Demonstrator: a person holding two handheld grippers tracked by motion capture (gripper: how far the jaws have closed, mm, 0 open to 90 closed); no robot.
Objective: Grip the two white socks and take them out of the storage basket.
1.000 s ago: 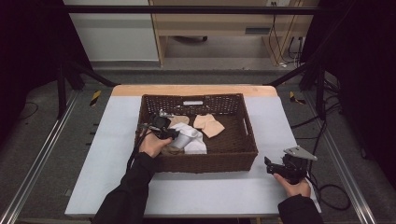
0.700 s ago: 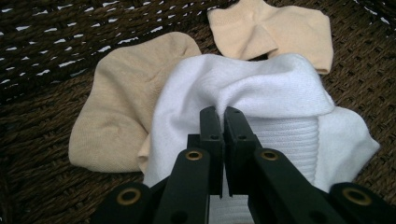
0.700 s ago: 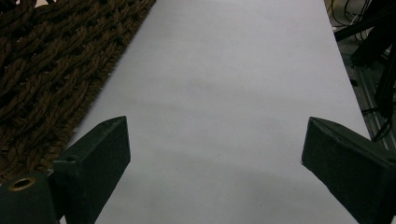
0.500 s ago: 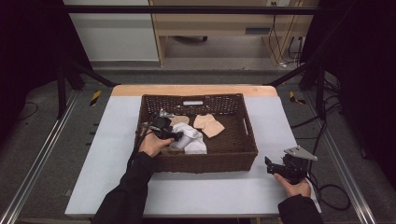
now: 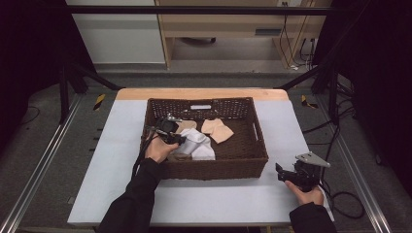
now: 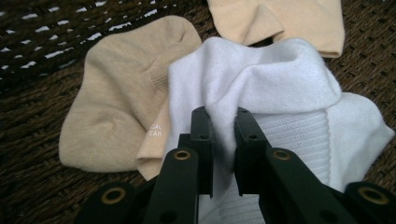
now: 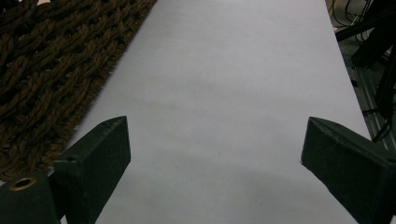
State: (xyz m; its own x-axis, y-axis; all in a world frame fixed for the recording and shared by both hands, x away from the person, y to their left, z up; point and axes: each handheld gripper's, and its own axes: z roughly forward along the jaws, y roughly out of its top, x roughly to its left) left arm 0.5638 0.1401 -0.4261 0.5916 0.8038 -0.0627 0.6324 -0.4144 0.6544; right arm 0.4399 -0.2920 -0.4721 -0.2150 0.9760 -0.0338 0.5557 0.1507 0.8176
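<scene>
pale table (image 5: 121,160), wicker basket (image 5: 243,160): left tongs (image 6: 219,116) just closed, pinching white sock (image 6: 280,88) (fold hides pads); right tongs (image 7: 215,140) spread.

Both forearms wear black sleeves. Left gripper (image 6: 219,140): black jaws with brass-ringed screw holes and a black cable. Right gripper (image 5: 286,173): black body, wedge-shaped jaws, grey three-cornered plate, apparently metal.

Beige sock (image 6: 121,93), small white print, partly hidden, reading "CAL" over "EAR"
</scene>
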